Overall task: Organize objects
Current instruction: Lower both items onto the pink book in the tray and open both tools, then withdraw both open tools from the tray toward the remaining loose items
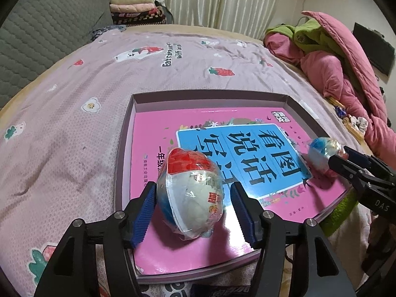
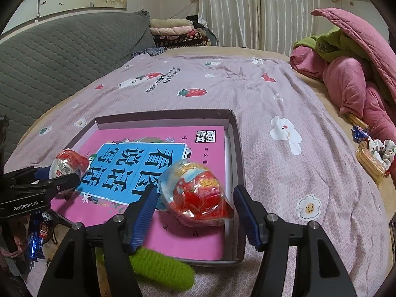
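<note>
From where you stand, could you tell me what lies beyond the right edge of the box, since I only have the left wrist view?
Observer: On the bedspread right of the box, the right wrist view shows a snack packet and a white scrunchie, both well clear of it.
Operator: Thank you. Is the right gripper gripping its egg?
Observer: No. The right gripper stands open around the wrapped egg, which rests on the pink book.
Operator: Anything below that gripper?
Observer: A fuzzy green item lies just outside the box's near wall.
</note>
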Tool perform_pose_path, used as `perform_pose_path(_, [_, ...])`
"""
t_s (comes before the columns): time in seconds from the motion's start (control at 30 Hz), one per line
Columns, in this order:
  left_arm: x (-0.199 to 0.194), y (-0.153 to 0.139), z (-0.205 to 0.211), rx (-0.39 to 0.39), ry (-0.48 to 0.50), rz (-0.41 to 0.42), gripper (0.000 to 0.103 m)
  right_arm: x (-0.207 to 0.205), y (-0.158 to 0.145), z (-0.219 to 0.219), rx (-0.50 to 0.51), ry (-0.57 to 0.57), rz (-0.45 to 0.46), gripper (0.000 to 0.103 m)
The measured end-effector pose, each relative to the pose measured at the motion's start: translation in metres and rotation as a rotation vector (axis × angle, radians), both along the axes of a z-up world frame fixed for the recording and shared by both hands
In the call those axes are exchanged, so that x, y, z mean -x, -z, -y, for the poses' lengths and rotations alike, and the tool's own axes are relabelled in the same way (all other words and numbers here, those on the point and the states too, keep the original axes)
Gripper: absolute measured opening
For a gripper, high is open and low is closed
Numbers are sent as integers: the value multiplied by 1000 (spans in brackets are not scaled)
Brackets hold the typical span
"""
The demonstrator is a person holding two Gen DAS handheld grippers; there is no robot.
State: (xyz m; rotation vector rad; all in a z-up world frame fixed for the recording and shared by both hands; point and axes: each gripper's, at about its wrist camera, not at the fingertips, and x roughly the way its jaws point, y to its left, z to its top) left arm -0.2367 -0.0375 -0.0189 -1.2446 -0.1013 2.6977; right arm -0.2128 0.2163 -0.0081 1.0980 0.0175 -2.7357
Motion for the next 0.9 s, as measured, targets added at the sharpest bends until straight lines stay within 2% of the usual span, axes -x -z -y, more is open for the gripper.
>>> perform_pose_path(0.33, [-4, -10, 8, -33, -19, -18, 70, -7, -10, 0, 4, -8, -57, 66])
perform_pose_path(0.9, [-28, -38, 14, -26, -20, -108, 71, -30, -36, 6, -14, -46, -209, 69])
